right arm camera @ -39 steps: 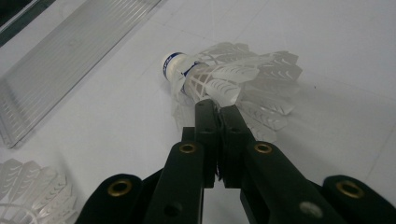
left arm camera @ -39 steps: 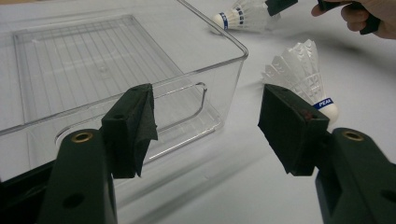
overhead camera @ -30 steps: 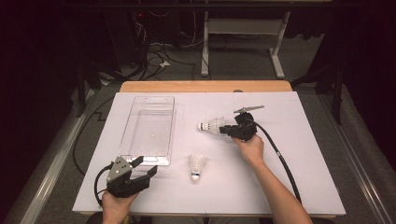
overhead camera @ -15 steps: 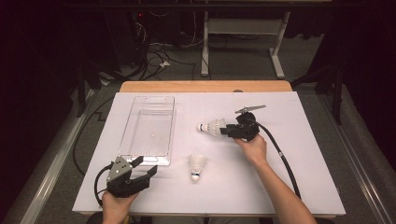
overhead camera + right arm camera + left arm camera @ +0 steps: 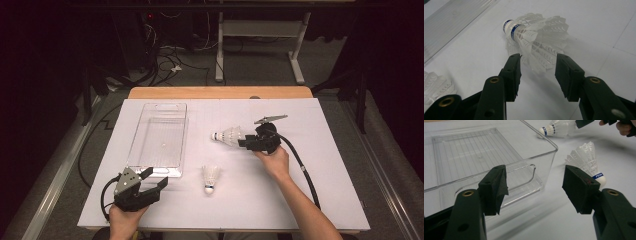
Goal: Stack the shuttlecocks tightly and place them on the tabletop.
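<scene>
A white shuttlecock [image 5: 229, 135] lies on its side on the white table, cork pointing left. Its feather skirt [image 5: 536, 35] sits just ahead of my right gripper [image 5: 537, 75], whose jaws have just been opening; the pads stand apart from the feathers. In the high view the right gripper [image 5: 245, 142] is at mid-table right. A second shuttlecock [image 5: 211, 176] rests nearer the front, skirt up [image 5: 586, 157]. My left gripper [image 5: 156, 179] is open and empty at the front left [image 5: 535, 187], beside the clear tray's near corner.
An empty clear plastic tray [image 5: 131, 150] lies lengthwise on the left half of the table; its front wall [image 5: 549, 142] is close to the left jaws. A cable trails from each gripper. Dark floor with wires and a table frame lies beyond the far edge.
The right hand has edged slightly to the right, and the shuttlecock at its tips stays on the table. The left gripper has kept still.
</scene>
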The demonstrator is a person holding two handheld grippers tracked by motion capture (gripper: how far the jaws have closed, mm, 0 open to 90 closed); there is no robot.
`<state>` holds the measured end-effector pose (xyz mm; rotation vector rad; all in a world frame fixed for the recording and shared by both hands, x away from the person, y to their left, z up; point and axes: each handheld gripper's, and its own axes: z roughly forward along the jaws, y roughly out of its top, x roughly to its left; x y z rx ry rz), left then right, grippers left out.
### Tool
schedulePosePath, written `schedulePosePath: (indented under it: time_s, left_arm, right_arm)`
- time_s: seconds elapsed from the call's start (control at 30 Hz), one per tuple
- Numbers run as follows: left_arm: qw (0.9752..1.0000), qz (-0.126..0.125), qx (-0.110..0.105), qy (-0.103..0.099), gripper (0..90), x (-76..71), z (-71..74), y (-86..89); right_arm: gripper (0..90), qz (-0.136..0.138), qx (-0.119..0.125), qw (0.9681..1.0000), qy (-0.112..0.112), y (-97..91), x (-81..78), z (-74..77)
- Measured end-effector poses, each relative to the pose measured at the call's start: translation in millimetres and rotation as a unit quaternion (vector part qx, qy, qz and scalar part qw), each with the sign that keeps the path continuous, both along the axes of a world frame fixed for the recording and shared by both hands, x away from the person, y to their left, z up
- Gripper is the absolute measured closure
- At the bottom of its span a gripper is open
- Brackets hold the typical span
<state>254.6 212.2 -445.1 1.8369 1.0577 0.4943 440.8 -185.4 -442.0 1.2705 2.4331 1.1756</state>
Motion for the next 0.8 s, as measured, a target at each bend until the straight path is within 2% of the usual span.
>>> schedulePosePath:
  time_s: [0.2, 0.4, 0.8]
  left_arm:
    - [1.0, 0.001, -0.002, 0.0, 36.9, -0.1, 0.0, 0.2]
    - [1.0, 0.002, -0.003, 0.0, 36.8, -0.3, 0.1, 0.7]
    - [1.0, 0.003, -0.003, 0.0, 36.8, -0.4, 0.1, 0.5]
  right_arm:
    - [51.6, 0.008, -0.006, 0.9999, -0.008, -0.7, -6.7, 5.6]
    - [46.8, 0.03, -0.012, 0.9993, -0.019, 5.4, -18.0, 14.1]
    - [44.9, 0.06, -0.017, 0.9979, -0.018, 13.4, -31.8, 19.9]
